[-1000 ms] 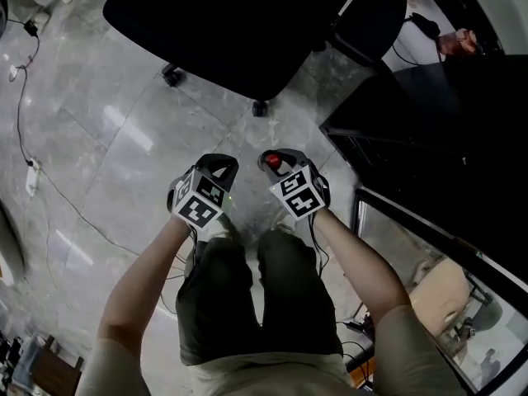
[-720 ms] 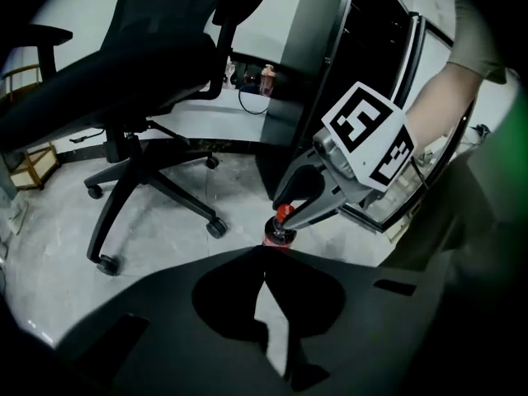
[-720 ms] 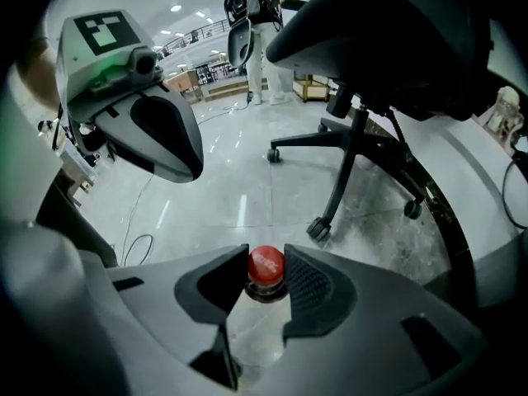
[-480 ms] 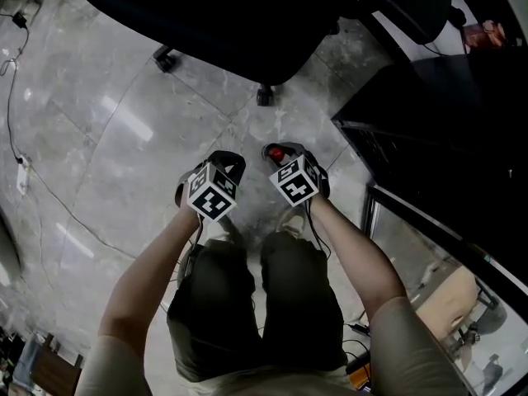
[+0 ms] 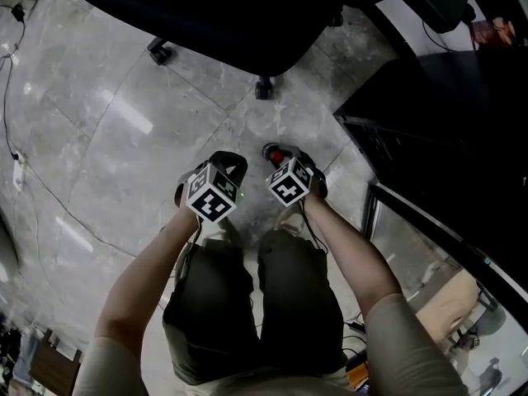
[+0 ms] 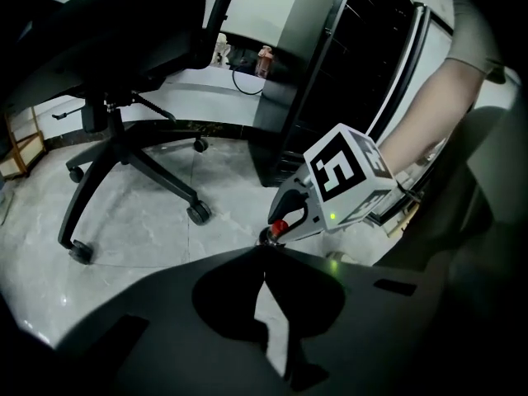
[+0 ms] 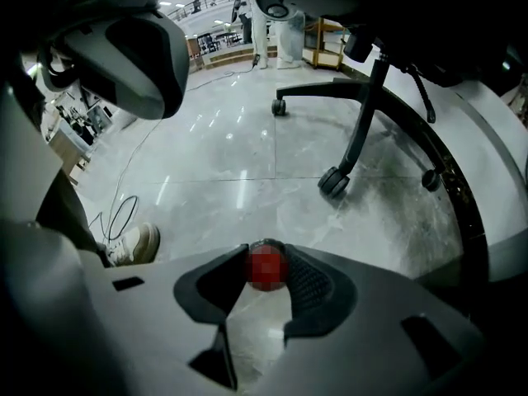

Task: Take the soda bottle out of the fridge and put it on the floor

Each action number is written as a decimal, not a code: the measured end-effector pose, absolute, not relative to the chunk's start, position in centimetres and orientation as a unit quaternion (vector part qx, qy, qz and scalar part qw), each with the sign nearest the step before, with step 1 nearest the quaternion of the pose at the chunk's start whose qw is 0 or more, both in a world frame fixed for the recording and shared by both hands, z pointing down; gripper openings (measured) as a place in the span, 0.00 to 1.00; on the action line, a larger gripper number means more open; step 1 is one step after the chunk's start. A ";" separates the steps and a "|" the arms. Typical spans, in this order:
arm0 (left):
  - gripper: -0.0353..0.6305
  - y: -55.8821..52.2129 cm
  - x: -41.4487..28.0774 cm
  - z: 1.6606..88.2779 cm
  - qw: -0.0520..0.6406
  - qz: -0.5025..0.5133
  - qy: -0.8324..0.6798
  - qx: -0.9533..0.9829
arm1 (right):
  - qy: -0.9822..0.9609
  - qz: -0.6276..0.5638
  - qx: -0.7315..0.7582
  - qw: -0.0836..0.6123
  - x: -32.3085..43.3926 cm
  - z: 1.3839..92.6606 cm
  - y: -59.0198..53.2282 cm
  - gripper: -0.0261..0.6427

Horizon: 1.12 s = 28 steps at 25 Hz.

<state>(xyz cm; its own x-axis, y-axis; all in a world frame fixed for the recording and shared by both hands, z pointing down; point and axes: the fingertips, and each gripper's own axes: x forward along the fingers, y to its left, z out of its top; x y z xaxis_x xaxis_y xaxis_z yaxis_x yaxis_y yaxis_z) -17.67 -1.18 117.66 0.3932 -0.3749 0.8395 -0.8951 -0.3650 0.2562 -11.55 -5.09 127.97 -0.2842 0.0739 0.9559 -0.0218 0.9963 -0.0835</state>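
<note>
The right gripper (image 5: 285, 153) has sunk toward the floor (image 5: 124, 122), fingers grasping the soda bottle (image 7: 266, 269) at its top (left gripper (image 6: 264, 252) clenched on nothing); set-down looks close.

- The soda bottle (image 7: 266, 271), dark with a red cap, is being held upright at its cap end between the closed-in jaws of the right gripper (image 7: 264, 258). It is hanging low over the floor, and its base is hiding from every view
- The fridge (image 5: 429, 130), a tall black cabinet, is standing on the floor just beside the bottle, and its glass door is standing open
- The floor (image 5: 107, 139), glossy grey marbled tile, is reflecting the ceiling lights
</note>
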 end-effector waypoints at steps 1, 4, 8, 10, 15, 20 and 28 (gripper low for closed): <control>0.06 -1.3 -17.6 117.6 0.366 0.355 -0.422 0.750 | -0.801 0.042 -0.013 0.597 -11.4 128.0 -5.1 0.21; 0.06 -1.4 -17.4 117.8 0.364 0.362 -0.419 0.749 | -0.805 0.055 -0.009 0.590 -11.1 128.1 -5.0 0.21; 0.06 -1.2 -17.5 118.0 0.376 0.365 -0.422 0.739 | -0.802 0.098 -0.006 0.589 -11.3 127.8 -4.6 0.22; 0.06 -1.2 -17.2 117.5 0.378 0.367 -0.419 0.740 | -0.802 0.113 -0.003 0.586 -11.2 127.4 -4.5 0.22; 0.06 -1.3 -16.8 115.5 0.372 0.373 -0.409 0.745 | -0.800 0.135 0.002 0.585 -11.0 125.5 -4.7 0.21; 0.06 -1.1 -16.7 111.8 0.375 0.373 -0.408 0.744 | -0.805 0.132 0.011 0.578 -10.7 120.9 -5.5 0.19; 0.06 -0.8 -17.2 102.9 0.355 0.364 -0.430 0.746 | -0.832 0.111 0.025 0.543 -11.1 109.4 -6.5 0.09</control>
